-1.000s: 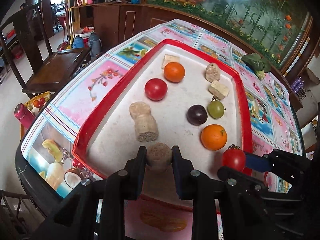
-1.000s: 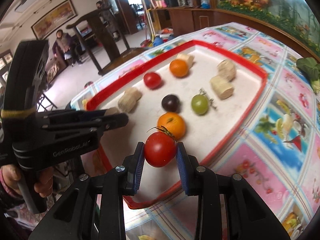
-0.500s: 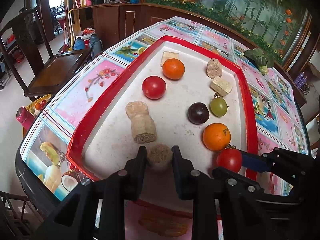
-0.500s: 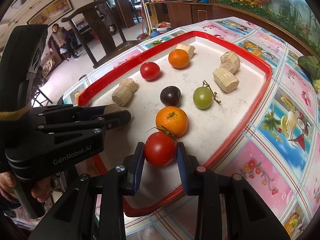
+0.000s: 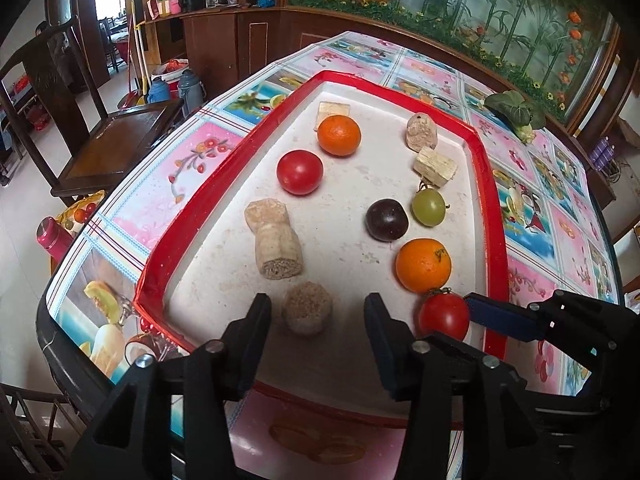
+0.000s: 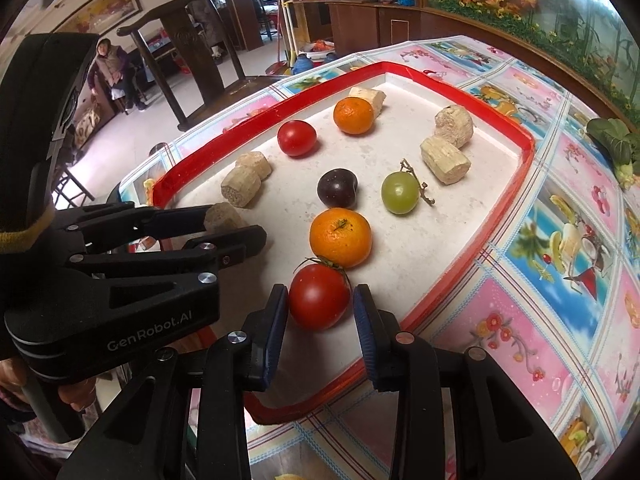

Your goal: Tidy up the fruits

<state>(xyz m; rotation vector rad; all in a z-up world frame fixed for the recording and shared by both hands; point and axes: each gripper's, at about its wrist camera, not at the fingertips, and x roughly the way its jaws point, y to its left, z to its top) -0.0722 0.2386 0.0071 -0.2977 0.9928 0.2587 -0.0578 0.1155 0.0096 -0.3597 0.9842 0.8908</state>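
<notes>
A red-rimmed white tray (image 5: 486, 184) (image 6: 472, 256) holds fruit and tan sugarcane pieces. My left gripper (image 5: 318, 312) is open around a short cane piece (image 5: 307, 313) that rests on the tray near its front edge. My right gripper (image 6: 320, 300) stands around a stemmed tomato (image 6: 319, 295) (image 5: 444, 316) that rests on the tray; the pads sit close beside it with slight gaps. An orange (image 6: 340, 237) (image 5: 423, 266) sits just beyond the tomato, then a dark plum (image 6: 337, 188) and a green grape (image 6: 399, 193). A second tomato (image 5: 299, 172) and orange (image 5: 339, 135) lie farther back.
More cane pieces lie on the tray: two at the left (image 5: 276, 242), two at the back right (image 5: 435, 167) and one behind the far orange (image 5: 333, 110). A leafy green vegetable (image 5: 516, 110) lies on the patterned tablecloth. A wooden chair (image 5: 100, 144) stands left of the table.
My left gripper has opened and let the cane piece down onto the tray. My right gripper has lowered the tomato onto the tray next to the orange and loosened its hold.
</notes>
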